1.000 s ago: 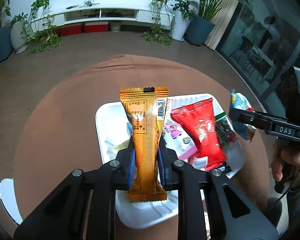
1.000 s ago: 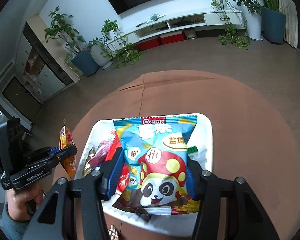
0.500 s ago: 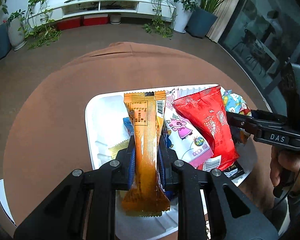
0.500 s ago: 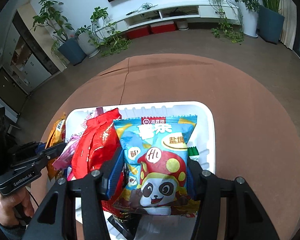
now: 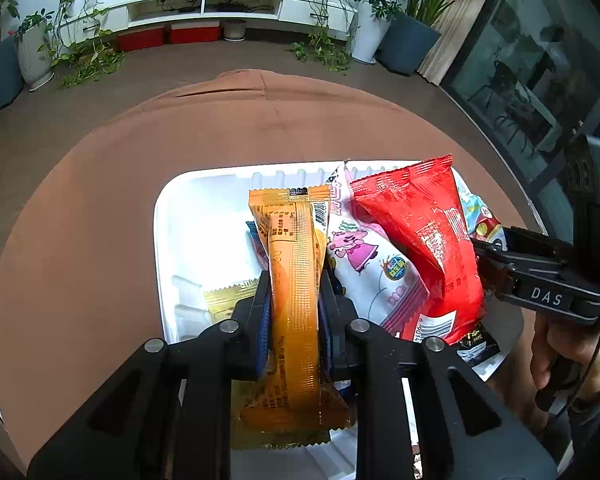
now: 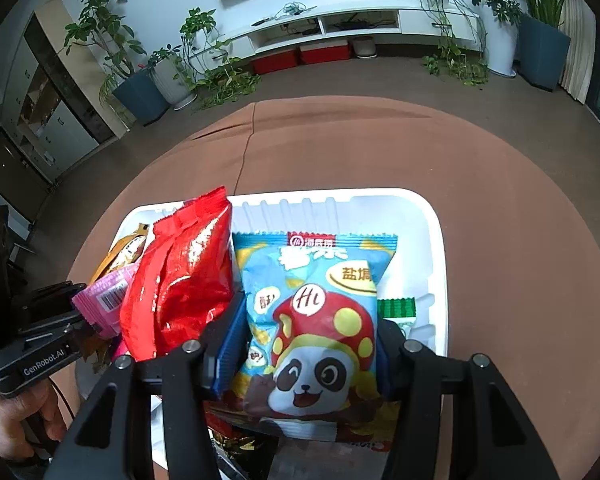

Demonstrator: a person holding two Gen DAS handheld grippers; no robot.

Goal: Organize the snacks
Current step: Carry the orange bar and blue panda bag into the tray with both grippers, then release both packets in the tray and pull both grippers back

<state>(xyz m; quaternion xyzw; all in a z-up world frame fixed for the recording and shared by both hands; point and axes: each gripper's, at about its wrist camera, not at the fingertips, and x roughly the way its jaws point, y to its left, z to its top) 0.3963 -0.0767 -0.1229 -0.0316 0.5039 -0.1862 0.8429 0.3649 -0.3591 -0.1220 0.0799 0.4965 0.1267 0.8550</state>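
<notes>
Over the white tray [image 5: 162, 240] on the brown bench [image 5: 80, 220], the left tongs [image 5: 294, 300] are clamped on an orange snack bar [image 5: 296, 280]. Beside it a pink-and-white packet [image 5: 364, 264] and a red bag [image 5: 424, 240] lie in the tray. Farthest right, the right tongs [image 6: 306, 344] grip a blue panda snack bag [image 6: 316, 312] above the tray.

Lettering "DAS" in white on the black body of the right gripper [image 5: 500, 258], right edge of the left wrist view. "GenRobot.AI" on the left gripper [image 6: 86, 316], lower left of the right wrist view. Blue panda snack bag [image 6: 314, 320]: "Hi" in a white bubble; Chinese characters unread. Other print too small.
</notes>
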